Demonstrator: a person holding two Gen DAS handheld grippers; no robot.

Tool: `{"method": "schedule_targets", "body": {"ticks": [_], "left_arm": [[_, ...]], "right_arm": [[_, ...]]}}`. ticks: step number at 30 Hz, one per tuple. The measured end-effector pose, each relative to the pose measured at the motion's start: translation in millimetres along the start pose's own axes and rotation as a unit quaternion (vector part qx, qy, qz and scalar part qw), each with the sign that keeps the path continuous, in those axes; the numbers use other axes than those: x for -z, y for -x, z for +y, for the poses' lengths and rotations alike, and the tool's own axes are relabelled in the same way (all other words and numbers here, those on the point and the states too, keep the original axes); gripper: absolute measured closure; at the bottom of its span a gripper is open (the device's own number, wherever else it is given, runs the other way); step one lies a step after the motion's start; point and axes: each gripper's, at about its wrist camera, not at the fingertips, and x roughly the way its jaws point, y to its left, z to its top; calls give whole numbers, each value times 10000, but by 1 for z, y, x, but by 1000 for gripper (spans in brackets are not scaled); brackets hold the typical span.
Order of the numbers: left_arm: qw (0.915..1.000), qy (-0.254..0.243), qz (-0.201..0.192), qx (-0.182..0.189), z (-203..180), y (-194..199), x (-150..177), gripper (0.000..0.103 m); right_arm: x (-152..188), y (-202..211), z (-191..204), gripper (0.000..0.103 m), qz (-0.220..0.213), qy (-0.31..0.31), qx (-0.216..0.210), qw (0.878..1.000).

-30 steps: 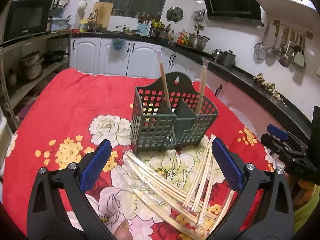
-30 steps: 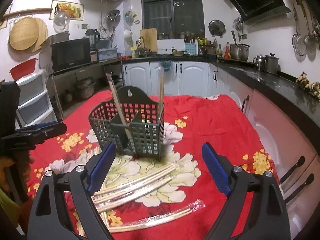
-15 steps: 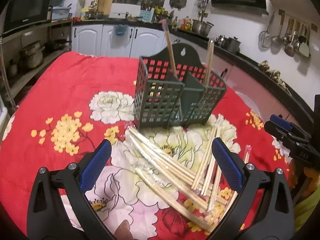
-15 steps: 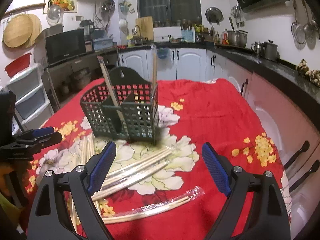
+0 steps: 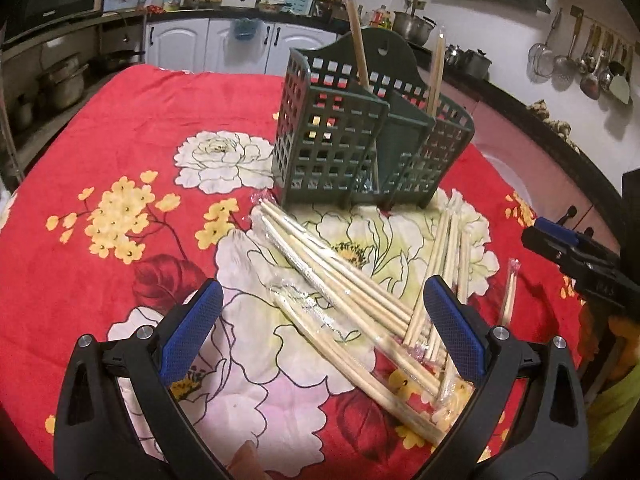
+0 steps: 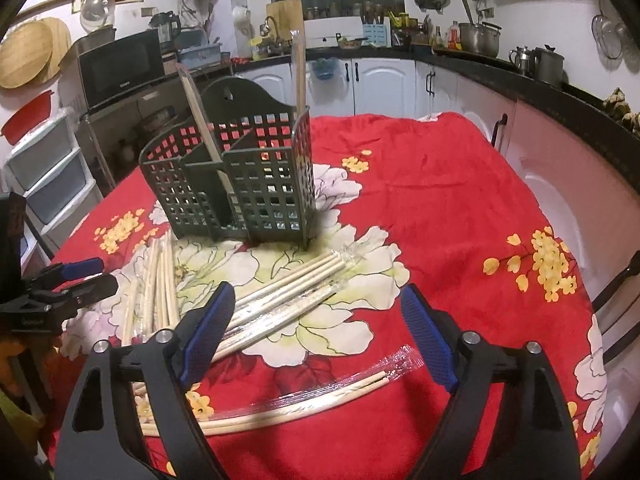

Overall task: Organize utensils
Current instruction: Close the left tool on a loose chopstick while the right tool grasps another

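Green slotted holder [image 5: 360, 148] stands upright on the red floral cloth [image 5: 132, 128] that covers the counter, mid-cloth, ahead of both tools. Two wrapped chopstick pairs already stand in it: one leaning in a middle slot [image 5: 359, 52], one near-upright at the end slot [image 5: 436, 76]. That looks like the only sorting done so far. Most of the job remains, by my reading: a fan of wrapped chopsticks [image 5: 340, 284] lies loose on the cloth just in front of the holder, a second bunch [image 5: 444, 264] crosses it toward the right, and a single wrapped pair [image 6: 320, 396] lies apart, nearest the right tool. Left tool [image 5: 320, 328]: jaws spread wide, holding nothing, hovering over the fan with the sticks between its blue pads [image 5: 192, 332]. Right tool [image 6: 316, 332]: jaws also spread, empty, poised above the single pair and the near ends of the fan. Against the frames a second ago: both cameras have dropped and closed in, so holder and sticks sit larger and the pile now falls between the left tool's fingers. Jaw spread unchanged on both. No stick appears to have moved; the holder's count is the same two.
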Motion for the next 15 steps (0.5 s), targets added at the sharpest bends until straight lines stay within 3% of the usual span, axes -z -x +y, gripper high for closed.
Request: {"method": "schedule_targets", "body": {"ticks": [8,13,15], "left_arm": [[9998,135,168,53,9,-9,4,11],[9993,254,272,95,17,-16,4,39],[9990,308,326,85,21,-20,2,45]], "right_arm": [[-1,-16,-2,37,182,-28,-41,9998],[-2,-21,-3,42,231,-5,-54,9997],[-3,-24,-4,44,263,-24,-40,9996]]}}
